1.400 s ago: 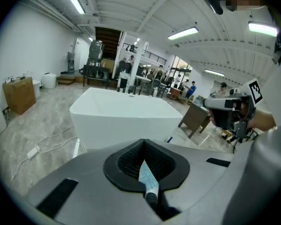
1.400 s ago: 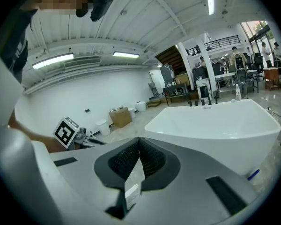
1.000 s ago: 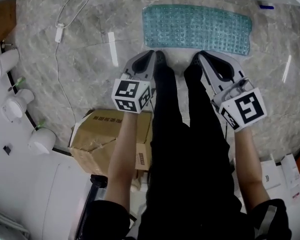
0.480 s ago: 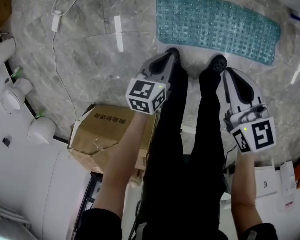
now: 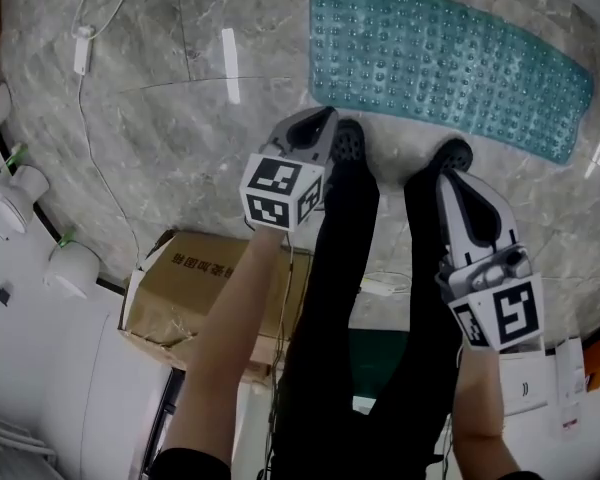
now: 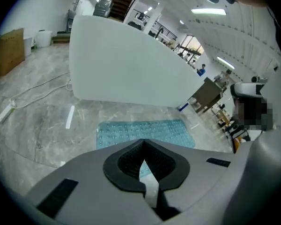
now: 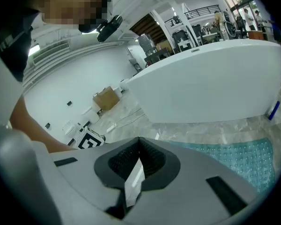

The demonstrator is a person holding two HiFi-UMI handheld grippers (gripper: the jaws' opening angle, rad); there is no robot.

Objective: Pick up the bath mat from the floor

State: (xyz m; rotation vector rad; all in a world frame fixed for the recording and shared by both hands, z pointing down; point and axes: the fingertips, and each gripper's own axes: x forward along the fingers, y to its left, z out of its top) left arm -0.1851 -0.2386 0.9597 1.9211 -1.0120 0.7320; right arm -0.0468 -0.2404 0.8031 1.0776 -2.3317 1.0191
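The teal studded bath mat lies flat on the marble floor just ahead of the person's black shoes. My left gripper is held above the floor, short of the mat's near left corner, jaws shut on nothing. My right gripper hangs further back beside the right leg, its jaws also shut and empty. In the left gripper view the mat shows beyond the closed left gripper. In the right gripper view the mat lies to the right of the closed right gripper.
A white bathtub stands just behind the mat, with a small blue object at its foot. A cardboard box sits at the left by the legs. A white cable trails across the floor, and white fittings line the left edge.
The person has stepped toward the mat, which now looks larger and nearer. The right gripper has dropped back beside the leg. The left stays forward. Both jaws stay shut.
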